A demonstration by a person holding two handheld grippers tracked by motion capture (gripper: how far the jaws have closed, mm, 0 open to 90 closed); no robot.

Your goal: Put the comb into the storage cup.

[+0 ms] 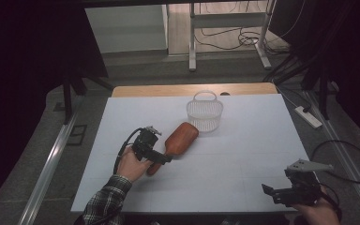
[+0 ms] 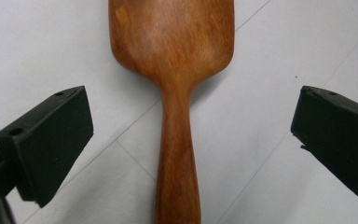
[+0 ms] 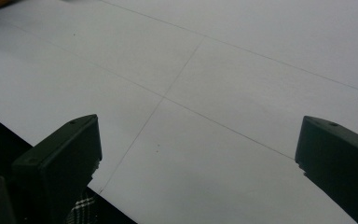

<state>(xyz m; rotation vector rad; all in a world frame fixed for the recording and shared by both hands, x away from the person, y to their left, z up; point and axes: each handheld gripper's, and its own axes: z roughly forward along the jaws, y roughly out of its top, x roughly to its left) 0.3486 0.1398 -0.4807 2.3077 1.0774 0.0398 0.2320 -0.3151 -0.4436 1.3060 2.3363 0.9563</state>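
- our left gripper [image 1: 161, 157] is spread wide astride the wooden brush [image 2: 177, 70] handle, not touching it.
- the brush lies mid-table [image 1: 243, 154], its head just beside the white basket [image 1: 205, 115]; we cannot tell what the basket holds.
- our right gripper [image 1: 274, 193] gapes over bare table at the near right edge.

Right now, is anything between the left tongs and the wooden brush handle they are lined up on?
Nothing visible is. In the left gripper view the left tongs stand open with a jaw on either side of the wooden brush, and only bare white table shows in the gaps. The white basket sits beyond the brush head.
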